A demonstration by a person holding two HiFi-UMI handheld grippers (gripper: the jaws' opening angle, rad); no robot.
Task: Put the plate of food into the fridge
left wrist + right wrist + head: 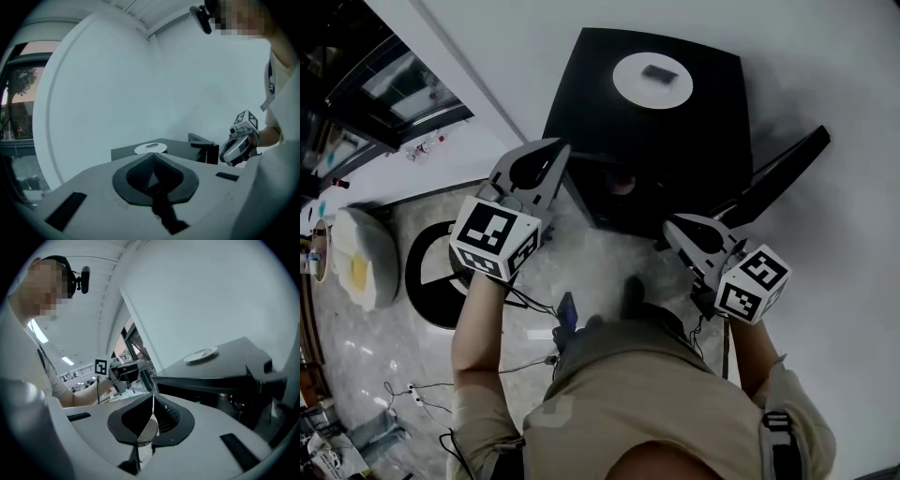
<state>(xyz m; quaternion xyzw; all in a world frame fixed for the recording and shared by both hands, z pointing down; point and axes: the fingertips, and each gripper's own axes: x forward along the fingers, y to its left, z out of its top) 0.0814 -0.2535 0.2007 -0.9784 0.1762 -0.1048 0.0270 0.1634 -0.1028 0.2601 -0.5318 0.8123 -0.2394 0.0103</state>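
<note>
A white plate (652, 79) with a small dark piece of food on it rests on top of a low black fridge (712, 112). The fridge door (778, 173) stands swung open to the right. My left gripper (561, 147) is shut and empty, near the fridge's front left corner. My right gripper (668, 225) is also shut and empty, in front of the open fridge. In the left gripper view the plate (150, 148) lies beyond the closed jaws and the right gripper (239, 146) shows at right. The right gripper view shows the plate (200, 354) on the fridge top (234, 359).
A white wall (825, 281) runs behind and to the right of the fridge. On the marble floor at left are a black ring-shaped base (427, 277) and a white cushion (366, 258). Cables (530, 305) trail across the floor by the person's feet.
</note>
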